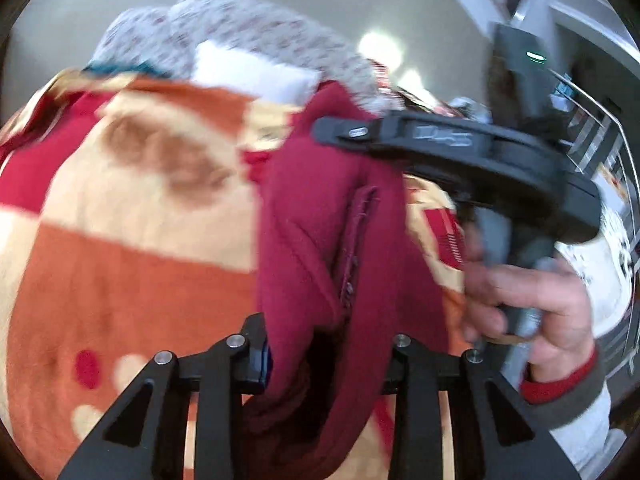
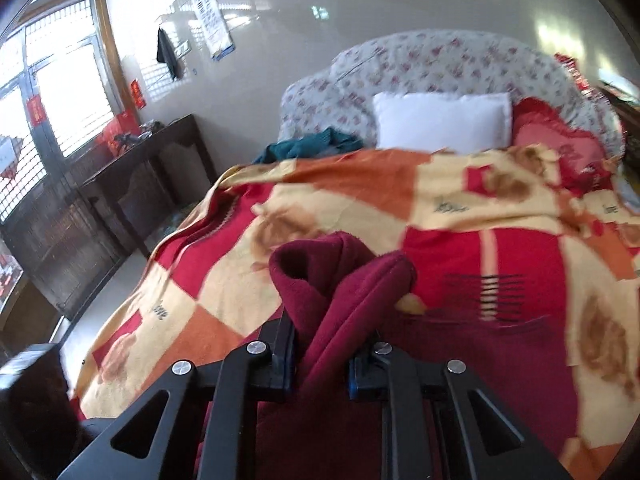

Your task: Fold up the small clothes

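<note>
Clearly, a dark red fleece garment (image 1: 320,216) is bunched between the fingers of the left gripper (image 1: 328,354), which is clamped onto it; its lower part is cut off by the frame edge. A stitched seam or zip line is seen on it, though motion blur leaves the detail unclear. In the right wrist view the same garment (image 2: 340,280) is pinched by the right gripper (image 2: 322,354), a folded loop standing up above the fingers. The right gripper (image 1: 340,132) is also seen from the left camera, held by the person's right hand (image 1: 532,304). Beneath the garment a patchwork blanket in orange, cream and red (image 2: 460,208) is spread over the bed. Farther off, a white pillow (image 2: 442,122) is propped against a floral padded headboard (image 2: 440,60), with a teal cloth (image 2: 312,144) partly hidden behind the blanket's edge.
</note>
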Motion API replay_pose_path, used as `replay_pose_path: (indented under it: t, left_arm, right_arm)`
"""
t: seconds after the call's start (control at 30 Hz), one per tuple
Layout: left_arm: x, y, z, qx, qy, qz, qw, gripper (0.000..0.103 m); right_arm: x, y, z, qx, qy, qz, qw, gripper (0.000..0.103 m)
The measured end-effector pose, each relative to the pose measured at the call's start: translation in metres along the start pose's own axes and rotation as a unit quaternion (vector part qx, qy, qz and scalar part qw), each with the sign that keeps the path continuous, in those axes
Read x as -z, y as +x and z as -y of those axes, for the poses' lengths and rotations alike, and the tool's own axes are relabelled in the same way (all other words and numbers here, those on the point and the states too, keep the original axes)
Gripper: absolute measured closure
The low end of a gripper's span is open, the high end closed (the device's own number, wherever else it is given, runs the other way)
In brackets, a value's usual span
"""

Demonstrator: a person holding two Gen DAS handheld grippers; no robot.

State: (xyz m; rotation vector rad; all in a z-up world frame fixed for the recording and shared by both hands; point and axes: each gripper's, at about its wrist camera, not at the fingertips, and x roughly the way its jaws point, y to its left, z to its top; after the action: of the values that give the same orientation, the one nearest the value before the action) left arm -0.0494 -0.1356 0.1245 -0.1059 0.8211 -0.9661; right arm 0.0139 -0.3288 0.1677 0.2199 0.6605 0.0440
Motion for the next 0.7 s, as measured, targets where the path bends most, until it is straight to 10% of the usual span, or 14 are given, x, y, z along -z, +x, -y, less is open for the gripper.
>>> replay_pose_path:
  t: [0.37, 0.7]
  left_arm:
    - [0.021, 0.124, 0.111, -0.003, 0.088, -0.075, 0.9933, 0.058]
    - [0.032, 0.038, 0.087, 0.020, 0.087, -0.018, 0.9958, 0.014]
  right_arm:
    - [0.056, -0.005, 0.143, 0.072, 0.106, -0.041, 0.991, 0.081]
    - [0.072, -0.080, 0.161, 0.049, 0.166, 0.035, 0.984, 0.021]
